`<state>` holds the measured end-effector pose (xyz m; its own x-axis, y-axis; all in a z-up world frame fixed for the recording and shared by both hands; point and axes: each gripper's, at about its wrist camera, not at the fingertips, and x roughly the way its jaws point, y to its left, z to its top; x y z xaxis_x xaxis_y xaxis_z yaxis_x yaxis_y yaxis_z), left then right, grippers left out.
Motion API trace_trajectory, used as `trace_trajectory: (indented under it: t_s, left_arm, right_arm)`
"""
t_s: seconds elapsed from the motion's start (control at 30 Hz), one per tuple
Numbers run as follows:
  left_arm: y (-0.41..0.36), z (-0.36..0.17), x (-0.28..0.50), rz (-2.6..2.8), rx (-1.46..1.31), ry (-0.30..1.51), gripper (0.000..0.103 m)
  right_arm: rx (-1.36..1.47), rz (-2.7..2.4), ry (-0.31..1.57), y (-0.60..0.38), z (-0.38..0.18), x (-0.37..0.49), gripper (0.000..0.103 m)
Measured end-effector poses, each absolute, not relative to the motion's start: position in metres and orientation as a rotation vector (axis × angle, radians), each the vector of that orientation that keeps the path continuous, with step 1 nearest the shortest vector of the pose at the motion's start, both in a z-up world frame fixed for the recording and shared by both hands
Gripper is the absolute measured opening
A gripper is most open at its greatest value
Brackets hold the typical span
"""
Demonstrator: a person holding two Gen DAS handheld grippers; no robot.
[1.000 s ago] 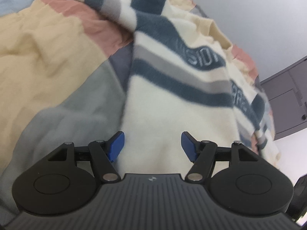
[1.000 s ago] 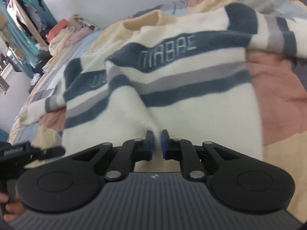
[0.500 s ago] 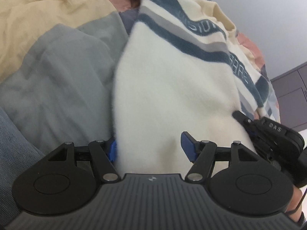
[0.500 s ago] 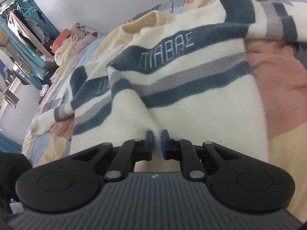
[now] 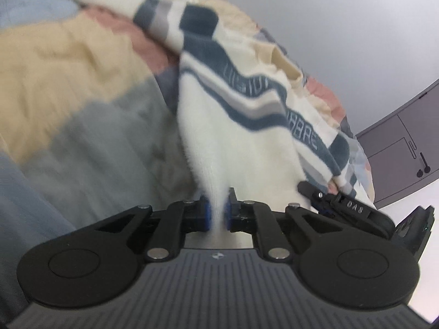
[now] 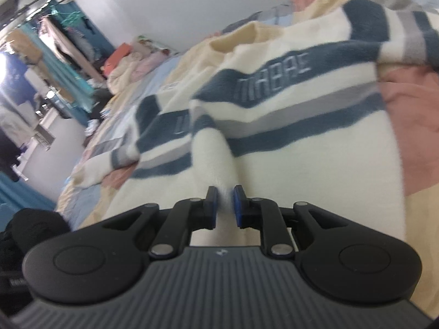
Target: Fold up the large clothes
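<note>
- two claws hold the same garment: our left claw (image 5: pixel 216 215) pinches a bunch of the cream hem of the sweater (image 5: pixel 247 142), and our right claw (image 6: pixel 225 205) is closed on another ridge of that hem, with the cloth filling the narrow gap between its pads.
- the sweater, cream with dark blue and grey stripes and lettering across the chest, lies spread on the bed, over a patchwork quilt (image 5: pixel 68 63) of tan, pink, grey and blue blocks.
- from the left wrist view we see the right claw just beside ours, off to the right, so both grips sit near each other along the bottom edge.
- one sleeve (image 6: pixel 115 159) trails out to the left in the right wrist view, the other crosses the top right; the collar lies at the far end.
- we judge the step in hand to be taking up the hem with both claws, ready for the first fold.
- next, we think, calls for lifting both grips together and carrying the hem toward the collar, keeping the edge level so the body doubles over squarely and the sleeves do not drag under.
</note>
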<state>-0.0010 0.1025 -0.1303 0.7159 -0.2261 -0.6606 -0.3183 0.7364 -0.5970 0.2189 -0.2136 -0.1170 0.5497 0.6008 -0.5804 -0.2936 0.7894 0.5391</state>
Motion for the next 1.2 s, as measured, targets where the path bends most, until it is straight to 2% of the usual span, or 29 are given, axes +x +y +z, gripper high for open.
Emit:
trace_trajectory:
  t_s: [0.17,0.33,0.7,0.97,1.1,1.13,1.17,1.2]
  left_arm:
    - [0.138,-0.107,-0.011,0.124,-0.675,0.773,0.009]
    - [0.155,-0.106,-0.011,0.163,-0.665,0.808,0.009]
    - [0.148,-0.092,-0.018,0.181,-0.546,0.801,0.010]
    - [0.114,-0.062,0.028,0.068,-0.474,0.748,0.011]
    - [0.091,-0.044,0.057,0.004,-0.423,0.705,0.021]
    - [0.085,-0.042,0.064,-0.013,-0.412,0.707,0.023]
    - [0.078,-0.043,0.074,-0.033,-0.399,0.711,0.024]
    - [0.071,-0.046,0.082,-0.046,-0.383,0.713,0.025]
  right_arm:
    - [0.462,0.556,0.782,-0.226,-0.105,0.213,0.017]
    - [0.466,0.498,0.795,-0.234,-0.105,0.213,0.017]
    - [0.393,0.457,0.763,-0.236,-0.097,0.207,0.017]
    - [0.324,0.397,0.745,-0.235,-0.095,0.207,0.017]
    - [0.308,0.369,0.740,-0.237,-0.096,0.211,0.018]
    - [0.308,0.364,0.741,-0.237,-0.096,0.212,0.019]
    - [0.308,0.352,0.742,-0.238,-0.097,0.214,0.040]
    - [0.310,0.337,0.741,-0.238,-0.098,0.215,0.052]
